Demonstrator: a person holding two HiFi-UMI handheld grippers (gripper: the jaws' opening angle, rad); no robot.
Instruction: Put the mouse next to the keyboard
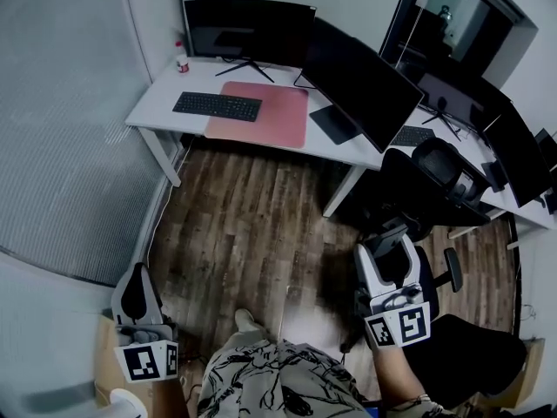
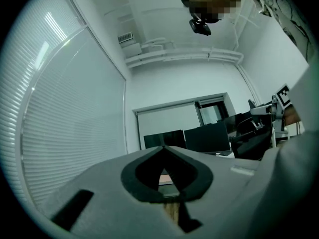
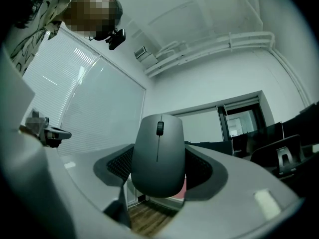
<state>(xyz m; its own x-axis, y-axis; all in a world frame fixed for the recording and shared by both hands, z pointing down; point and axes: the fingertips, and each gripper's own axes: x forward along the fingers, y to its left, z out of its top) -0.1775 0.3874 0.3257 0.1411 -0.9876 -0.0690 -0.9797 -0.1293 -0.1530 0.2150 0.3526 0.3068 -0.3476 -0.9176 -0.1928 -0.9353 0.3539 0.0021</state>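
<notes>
A grey mouse with a scroll wheel is clamped between the jaws of my right gripper, pointing up and away from me. In the head view that right gripper is held low over the wood floor, far from the desk. The black keyboard lies on the white desk, its right end on a pink mat. My left gripper hangs at the lower left, and its jaws meet at the tips with nothing between them.
Two dark monitors stand on the desk, with a small red and white cup at its back left. A black office chair stands right of the desk. More desks run along the right. A cardboard box sits beside my left leg.
</notes>
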